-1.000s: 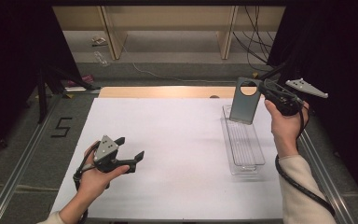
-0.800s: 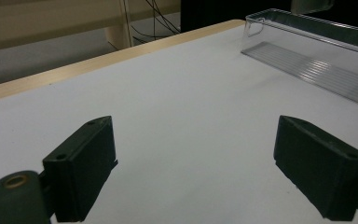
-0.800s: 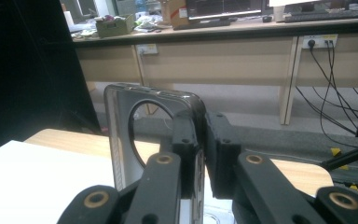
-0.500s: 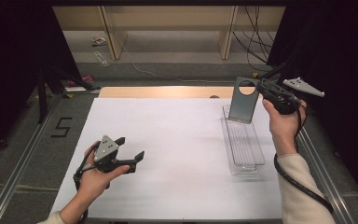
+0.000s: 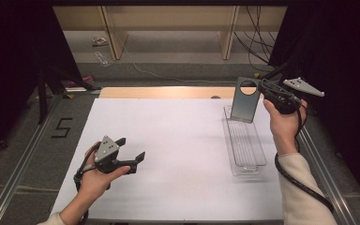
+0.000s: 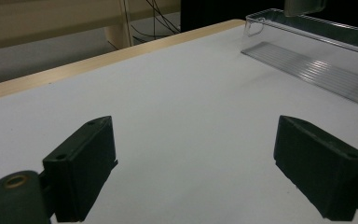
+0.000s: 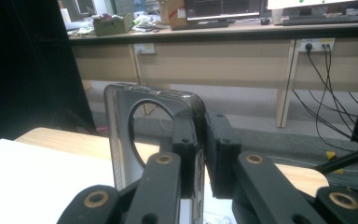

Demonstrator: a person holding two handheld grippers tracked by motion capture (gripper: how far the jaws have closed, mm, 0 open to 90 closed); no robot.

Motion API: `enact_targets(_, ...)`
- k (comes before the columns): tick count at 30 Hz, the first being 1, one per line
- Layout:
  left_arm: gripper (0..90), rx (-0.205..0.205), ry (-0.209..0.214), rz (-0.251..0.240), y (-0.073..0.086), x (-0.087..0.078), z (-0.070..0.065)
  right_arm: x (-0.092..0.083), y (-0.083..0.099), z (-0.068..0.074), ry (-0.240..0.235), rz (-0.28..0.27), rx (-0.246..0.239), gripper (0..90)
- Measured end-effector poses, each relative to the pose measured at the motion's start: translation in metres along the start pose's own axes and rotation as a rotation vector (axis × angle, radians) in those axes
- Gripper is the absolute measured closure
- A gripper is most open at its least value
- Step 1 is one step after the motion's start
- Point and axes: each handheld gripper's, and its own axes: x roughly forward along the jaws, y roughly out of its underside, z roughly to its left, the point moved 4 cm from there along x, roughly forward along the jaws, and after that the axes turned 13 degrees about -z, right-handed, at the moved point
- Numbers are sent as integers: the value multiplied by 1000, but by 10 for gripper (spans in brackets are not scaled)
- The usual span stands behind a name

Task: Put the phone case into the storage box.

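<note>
A grey phone case (image 5: 243, 101) with a round hole near its top hangs upright over the far end of a clear plastic tray (image 5: 246, 145). My right gripper (image 5: 262, 87) is shut on the case's right edge. In the right gripper view the jaws (image 7: 203, 140) pinch the rim of the case (image 7: 119, 149). My left gripper (image 5: 131, 149) rests low over the white table (image 5: 183, 126) at the near left, open, with nothing between its jaws. From the left gripper view (image 6: 193, 172), the tray (image 6: 317, 70) lies ahead to the right.
A wooden strip (image 5: 168, 92) runs along the table's far edge. Metal rails (image 5: 26, 154) flank both sides, and a "5" mark (image 5: 62, 127) lies on the left floor. Shelving and cables stand beyond the table.
</note>
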Motion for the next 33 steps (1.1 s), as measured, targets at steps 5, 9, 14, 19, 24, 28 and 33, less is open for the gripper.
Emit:
enact_targets(5, 122, 0, 0, 0, 0, 0, 0, 2, 1, 0, 1, -4, -4, 837)
enact_targets(9, 122, 2, 1, 0, 0, 0, 0, 2, 1, -1, 5, -4, -10, 837)
enact_targets(14, 123, 2, 1, 0, 0, 0, 0, 4, 3, -1, 7, -2, -19, 837)
enact_targets(19, 123, 1, 1, 0, 0, 0, 0, 6, 5, 1, 7, 3, -25, 837)
enact_targets(24, 122, 1, 1, 0, 0, 0, 0, 8, 5, 1, 7, 1, -29, 837)
enact_targets(28, 123, -1, 2, 0, 0, 0, 0, 9, 5, 1, 8, 3, -37, 837)
enact_targets(33, 123, -1, 1, 0, 0, 0, 0, 9, 4, 0, 15, 0, -37, 837)
